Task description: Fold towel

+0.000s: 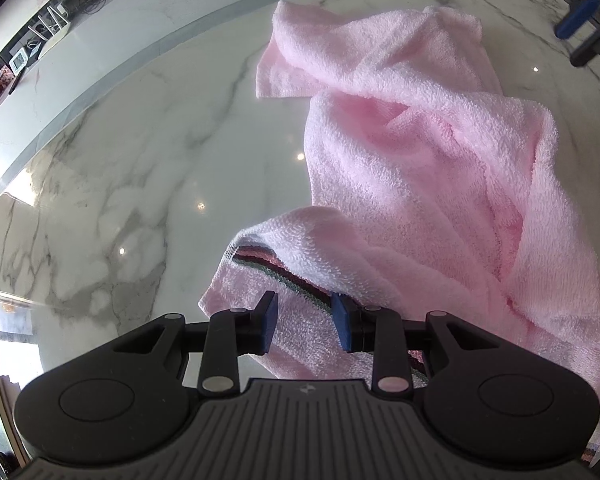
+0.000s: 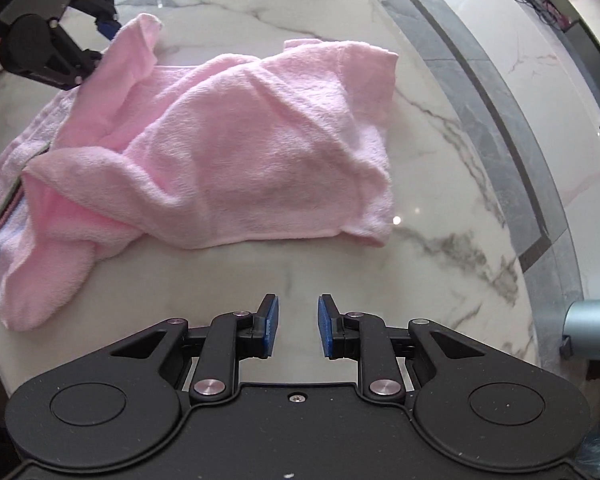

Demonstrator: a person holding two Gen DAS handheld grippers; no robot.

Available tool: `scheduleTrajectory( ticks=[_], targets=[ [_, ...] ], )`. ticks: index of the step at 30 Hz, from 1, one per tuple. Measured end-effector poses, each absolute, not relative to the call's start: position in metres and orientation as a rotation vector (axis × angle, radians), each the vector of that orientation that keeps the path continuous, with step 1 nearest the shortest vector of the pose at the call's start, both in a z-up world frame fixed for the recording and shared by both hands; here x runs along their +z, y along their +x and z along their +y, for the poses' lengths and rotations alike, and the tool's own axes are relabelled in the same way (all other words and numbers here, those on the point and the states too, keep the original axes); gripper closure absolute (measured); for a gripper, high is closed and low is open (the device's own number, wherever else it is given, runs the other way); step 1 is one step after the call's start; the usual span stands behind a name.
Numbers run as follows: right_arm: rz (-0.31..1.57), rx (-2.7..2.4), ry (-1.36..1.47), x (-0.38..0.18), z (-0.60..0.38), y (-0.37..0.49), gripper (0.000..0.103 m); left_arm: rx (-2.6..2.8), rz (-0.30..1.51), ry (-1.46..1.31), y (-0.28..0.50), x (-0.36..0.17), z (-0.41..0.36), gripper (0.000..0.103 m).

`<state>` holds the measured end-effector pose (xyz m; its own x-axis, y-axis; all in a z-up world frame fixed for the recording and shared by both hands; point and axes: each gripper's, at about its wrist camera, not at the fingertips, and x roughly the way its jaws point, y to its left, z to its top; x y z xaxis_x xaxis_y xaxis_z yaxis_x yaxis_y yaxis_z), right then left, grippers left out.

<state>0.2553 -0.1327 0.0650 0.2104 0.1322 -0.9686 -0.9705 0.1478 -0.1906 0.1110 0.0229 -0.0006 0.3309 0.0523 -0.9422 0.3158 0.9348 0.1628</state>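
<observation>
Two views. Left wrist: our left gripper (image 1: 305, 322) hangs over striped corner of pink towel (image 1: 420, 168), fingers spread, cloth lying between them, not pinched. Towel sits crumpled on marble table (image 1: 132, 184); right gripper (image 1: 584, 36) visible beyond its far side. Right wrist: our right gripper (image 2: 298, 326) above bare table (image 2: 440, 200), fingers spread, holding nothing, towel (image 2: 240, 152) heaped just ahead. Left gripper (image 2: 60, 40) at towel's far left corner.
</observation>
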Motion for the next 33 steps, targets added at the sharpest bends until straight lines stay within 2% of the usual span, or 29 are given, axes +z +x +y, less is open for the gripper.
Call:
scheduleTrajectory(
  ticks=[10, 13, 17, 22, 24, 27, 33],
  targets=[
    [1.067, 1.082, -1.194, 0.038, -0.089, 0.319, 0.082, -0.208, 1.261, 0.350, 0.117, 0.002, 0.024, 0.074],
    [1.091, 1.099, -1.243, 0.030, -0.081, 0.329, 0.081, -0.216, 1.269, 0.354, 0.120, -0.001, 0.024, 0.074],
    [1.123, 1.165, -1.271, 0.019, -0.072, 0.332, 0.075, -0.223, 1.272, 0.354, 0.121, -0.002, 0.025, 0.074],
    [1.126, 1.167, -1.303, 0.008, -0.063, 0.333, 0.076, -0.230, 1.273, 0.349, 0.121, -0.002, 0.027, 0.074],
    [1.137, 1.155, -1.294, 0.006, -0.062, 0.334, 0.088, -0.232, 1.272, 0.346, 0.121, -0.003, 0.025, 0.074],
    [1.148, 1.150, -1.292, 0.004, -0.063, 0.332, 0.096, -0.235, 1.270, 0.349, 0.124, -0.004, 0.030, 0.074],
    [1.180, 1.122, -1.298, 0.005, -0.078, 0.329, 0.098, -0.241, 1.268, 0.355, 0.130, -0.008, 0.039, 0.074]
  ],
)
